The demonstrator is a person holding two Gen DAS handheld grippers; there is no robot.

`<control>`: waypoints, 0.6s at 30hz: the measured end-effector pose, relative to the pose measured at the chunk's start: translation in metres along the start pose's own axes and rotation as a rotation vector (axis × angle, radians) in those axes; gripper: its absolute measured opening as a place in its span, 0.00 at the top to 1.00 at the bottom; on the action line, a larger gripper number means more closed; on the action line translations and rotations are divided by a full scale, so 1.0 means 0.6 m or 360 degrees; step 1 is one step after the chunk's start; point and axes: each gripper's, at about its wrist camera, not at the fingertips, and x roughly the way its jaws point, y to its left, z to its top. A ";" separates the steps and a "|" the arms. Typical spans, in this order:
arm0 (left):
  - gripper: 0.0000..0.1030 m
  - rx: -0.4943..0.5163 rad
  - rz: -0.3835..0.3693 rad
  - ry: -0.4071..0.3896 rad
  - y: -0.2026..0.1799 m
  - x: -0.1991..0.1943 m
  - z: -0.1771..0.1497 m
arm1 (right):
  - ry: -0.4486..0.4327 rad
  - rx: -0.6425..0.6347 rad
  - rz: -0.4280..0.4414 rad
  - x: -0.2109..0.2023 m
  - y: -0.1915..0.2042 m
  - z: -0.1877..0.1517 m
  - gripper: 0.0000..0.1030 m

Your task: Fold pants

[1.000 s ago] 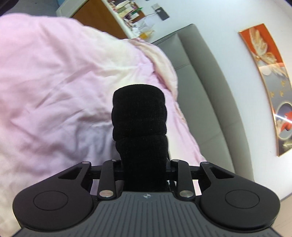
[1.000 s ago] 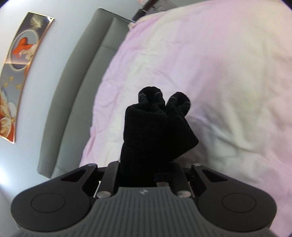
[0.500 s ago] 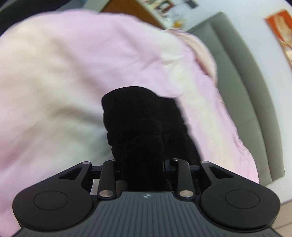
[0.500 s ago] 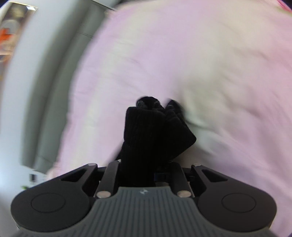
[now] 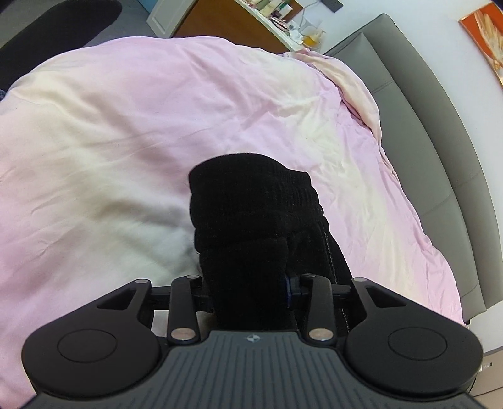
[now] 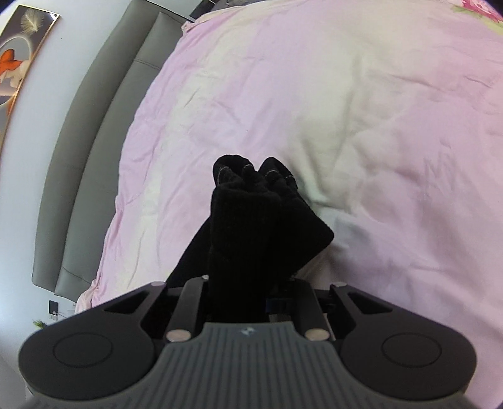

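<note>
The black ribbed pants (image 5: 251, 220) are bunched up and cover the fingers of my left gripper (image 5: 248, 280), which is shut on them above the pink bed. In the right wrist view another bunch of the same pants (image 6: 251, 226) sticks up between the fingers of my right gripper (image 6: 248, 283), also shut on it. A strip of black cloth hangs down to the left of that bunch. The fingertips of both grippers are hidden by the cloth.
A pink and cream duvet (image 5: 141, 126) covers the bed below both grippers. A grey padded headboard (image 5: 424, 110) runs along the right in the left view and along the left in the right view (image 6: 94, 126). A wooden desk (image 5: 220, 22) with clutter stands beyond the bed.
Both grippers have swung across the bed with the pants still held. The left view now looks further down the duvet, and the cloth bunch there has widened to the right.
</note>
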 end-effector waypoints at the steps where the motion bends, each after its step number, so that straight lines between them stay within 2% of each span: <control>1: 0.59 0.0023 0.0007 -0.0017 -0.001 -0.007 0.000 | 0.0002 0.0025 -0.0003 0.002 -0.007 -0.001 0.88; 4: 0.53 0.0182 0.0035 -0.0114 -0.014 -0.046 0.001 | -0.0013 0.0052 0.0003 0.004 -0.015 -0.002 0.88; 7: 0.49 0.0316 0.0062 -0.0130 -0.038 -0.063 0.004 | -0.0020 0.0054 -0.0002 0.003 -0.017 -0.004 0.88; 8: 0.37 0.0351 0.0087 -0.0164 -0.045 -0.069 0.002 | -0.0020 0.0052 0.0000 0.000 -0.010 -0.008 0.88; 9: 0.31 0.0394 0.0156 -0.0250 -0.054 -0.081 0.001 | -0.0021 0.0051 0.0001 0.000 -0.008 -0.006 0.88; 10: 0.18 0.0427 0.0241 -0.0357 -0.061 -0.093 0.003 | -0.0021 0.0049 0.0003 -0.001 -0.006 -0.005 0.88; 11: 0.11 0.0442 0.0321 -0.0422 -0.064 -0.103 0.012 | -0.0018 0.0041 0.0005 -0.009 -0.002 -0.008 0.88; 13: 0.14 0.0455 0.0389 -0.0500 -0.061 -0.122 0.035 | -0.0016 0.0018 0.0009 -0.016 0.003 -0.006 0.88; 16: 0.14 0.0542 0.0318 -0.0457 -0.073 -0.141 0.041 | -0.0024 -0.0026 0.0007 -0.017 0.011 -0.005 0.88; 18: 0.14 0.0705 0.0261 -0.0417 -0.100 -0.144 0.008 | -0.0038 -0.0022 0.0002 -0.014 0.010 -0.008 0.88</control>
